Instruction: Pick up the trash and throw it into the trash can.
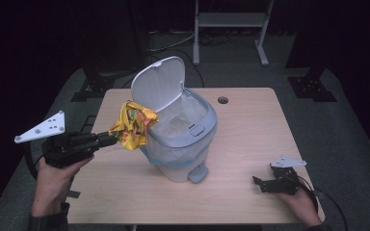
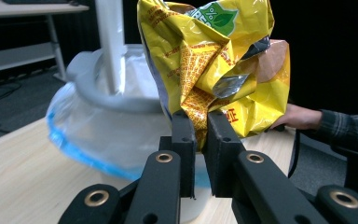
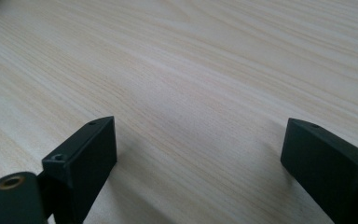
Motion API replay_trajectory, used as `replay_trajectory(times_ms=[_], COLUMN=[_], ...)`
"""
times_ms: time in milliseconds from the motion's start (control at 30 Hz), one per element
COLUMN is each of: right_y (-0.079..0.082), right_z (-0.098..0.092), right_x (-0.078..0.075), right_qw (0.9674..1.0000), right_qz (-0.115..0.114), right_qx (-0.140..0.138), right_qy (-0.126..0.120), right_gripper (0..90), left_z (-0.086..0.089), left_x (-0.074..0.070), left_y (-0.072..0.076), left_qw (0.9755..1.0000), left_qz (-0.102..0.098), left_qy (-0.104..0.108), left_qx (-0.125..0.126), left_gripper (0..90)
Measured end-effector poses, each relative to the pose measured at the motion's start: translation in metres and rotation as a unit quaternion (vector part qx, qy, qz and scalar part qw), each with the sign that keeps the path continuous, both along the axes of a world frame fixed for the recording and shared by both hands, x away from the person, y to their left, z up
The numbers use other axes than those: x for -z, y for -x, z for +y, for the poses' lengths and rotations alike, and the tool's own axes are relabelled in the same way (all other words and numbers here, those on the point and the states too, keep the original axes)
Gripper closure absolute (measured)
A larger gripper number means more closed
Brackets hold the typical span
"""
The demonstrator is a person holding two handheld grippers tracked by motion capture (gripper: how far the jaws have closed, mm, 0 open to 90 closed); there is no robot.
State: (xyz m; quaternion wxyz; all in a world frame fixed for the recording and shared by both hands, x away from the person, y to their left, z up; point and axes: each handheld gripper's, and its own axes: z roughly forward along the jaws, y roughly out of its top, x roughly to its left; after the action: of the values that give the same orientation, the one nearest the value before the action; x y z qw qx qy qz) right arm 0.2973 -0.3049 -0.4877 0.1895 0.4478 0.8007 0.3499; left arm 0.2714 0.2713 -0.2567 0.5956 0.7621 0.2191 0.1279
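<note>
The left claw (image 1: 113, 138) pinches a crumpled yellow snack bag (image 1: 133, 124) by its lower edge, its jaws nearly together with only the foil between them. In the left gripper view the same bag (image 2: 214, 60) rises above the black jaws, creased and partly silver where the inside shows. The bag hangs in the air off the surface (image 1: 250, 125), just beside the left rim of a small pedal bin (image 1: 185, 139) and touching or almost touching it; which of the two cannot be told. The bin stands near the middle of the surface, a little toward the left edge. Its white lid (image 1: 158, 82) stands upright and open, and a clear liner with a blue band (image 2: 93, 135) folds over the grey rim.

The right claw (image 1: 265, 183) rests low near the near right corner of the surface, well apart from the bin. Its jaws stand wide, with bare wood grain (image 3: 191, 93) between them and nothing held.
</note>
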Motion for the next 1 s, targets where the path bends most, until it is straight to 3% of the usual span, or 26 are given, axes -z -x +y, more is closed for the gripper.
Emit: replay_trajectory(times_ms=[467,567,833,1000], right_y=[0.0,0.0,0.0,0.0], right_z=[0.0,0.0,0.0,0.0], right_x=[0.0,0.0,0.0,0.0], right_qw=[1.0,1.0,1.0,1.0], right_qz=[0.0,0.0,0.0,0.0], right_qx=[0.0,0.0,0.0,0.0], right_qy=[0.0,0.0,0.0,0.0], right_gripper=[9.2,9.2,9.2,9.2], left_z=[-0.042,-0.055,-0.075,-0.085], left_x=[-0.015,-0.018,-0.014,-0.01], left_y=[-0.035,-0.046,-0.066,-0.075], left_qw=[0.9988,0.9983,0.9981,0.9986], left_qz=[-0.007,-0.006,0.003,0.006], left_qy=[0.016,0.009,0.002,-0.014], left_qx=[0.046,0.056,0.061,0.05], left_gripper=[83.3,83.3,83.2,83.0])
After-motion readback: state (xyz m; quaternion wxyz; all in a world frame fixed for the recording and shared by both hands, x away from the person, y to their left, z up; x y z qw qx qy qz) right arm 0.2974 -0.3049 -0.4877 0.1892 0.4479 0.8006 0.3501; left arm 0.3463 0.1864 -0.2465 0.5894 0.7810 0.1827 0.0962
